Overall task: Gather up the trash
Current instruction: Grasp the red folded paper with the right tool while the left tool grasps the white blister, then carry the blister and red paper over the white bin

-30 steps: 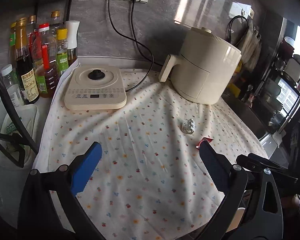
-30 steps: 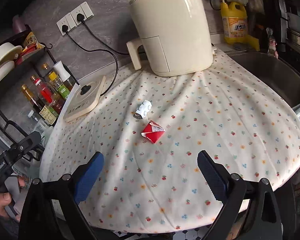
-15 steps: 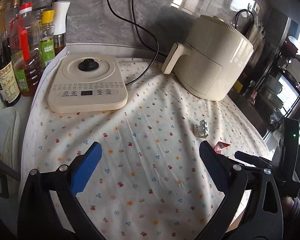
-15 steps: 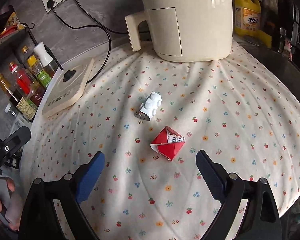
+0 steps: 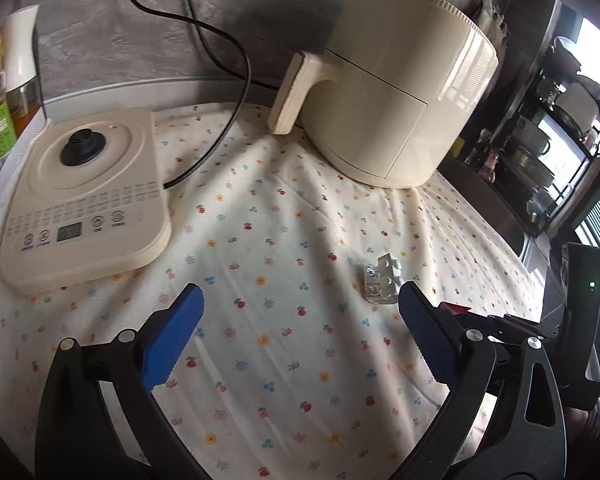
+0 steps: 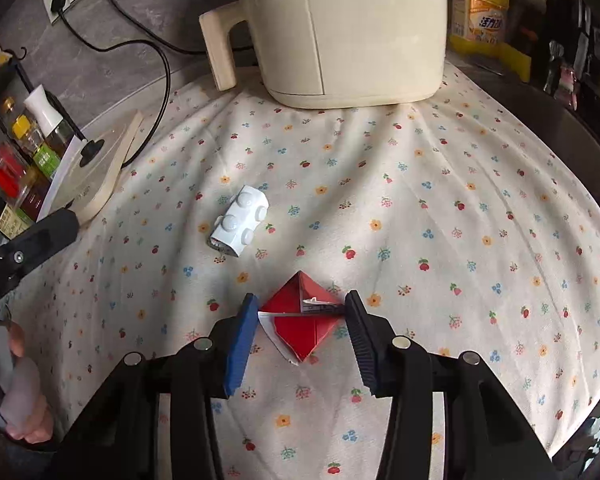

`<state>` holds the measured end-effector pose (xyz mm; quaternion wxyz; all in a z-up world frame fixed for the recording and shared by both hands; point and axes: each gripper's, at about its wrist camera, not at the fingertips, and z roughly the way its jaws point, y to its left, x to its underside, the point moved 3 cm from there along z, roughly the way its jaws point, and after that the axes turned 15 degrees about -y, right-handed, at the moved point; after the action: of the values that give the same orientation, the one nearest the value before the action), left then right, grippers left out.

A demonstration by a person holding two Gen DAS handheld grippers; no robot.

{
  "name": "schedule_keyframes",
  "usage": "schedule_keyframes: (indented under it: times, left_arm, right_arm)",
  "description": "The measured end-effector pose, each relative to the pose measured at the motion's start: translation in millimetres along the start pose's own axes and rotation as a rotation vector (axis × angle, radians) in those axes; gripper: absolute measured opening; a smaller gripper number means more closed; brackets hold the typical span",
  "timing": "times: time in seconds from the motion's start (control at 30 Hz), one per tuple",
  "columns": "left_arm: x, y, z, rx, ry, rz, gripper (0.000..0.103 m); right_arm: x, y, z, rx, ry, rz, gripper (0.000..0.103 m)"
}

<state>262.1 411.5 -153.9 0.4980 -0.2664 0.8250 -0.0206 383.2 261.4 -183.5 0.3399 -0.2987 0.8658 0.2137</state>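
On the floral cloth (image 6: 440,184) covering the counter, the red folded wrapper (image 6: 300,316) lies between the jaws of the right gripper (image 6: 301,308), which have just been closing; both pads touch its corners. The white blister pack (image 6: 240,224) lies just beyond, near the air fryer (image 6: 340,28). The left gripper (image 5: 300,300) hovers with jaws wide apart, the pack beside its right pad.
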Motion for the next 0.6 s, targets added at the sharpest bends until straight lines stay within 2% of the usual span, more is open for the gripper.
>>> schedule_keyframes:
  times: [0.3,0.47,0.6]
  left_arm:
    - [10.1,-42.4,39.9,0.110,0.069,0.075,0.096]
    - [11.2,-62.9,57.5,0.152,0.103,0.119,0.080]
    - [15.9,-70.7,73.7,0.113,0.124,0.164,0.072]
  right_arm:
    - [-8.4,-39.4,-31.7,0.077,-0.088,0.076,0.044]
    - [-6.4,-64.9,-49.5,0.135,-0.119,0.144,0.044]
    - [-2.2,-79.1,-64.7,0.189,-0.144,0.161,0.045]
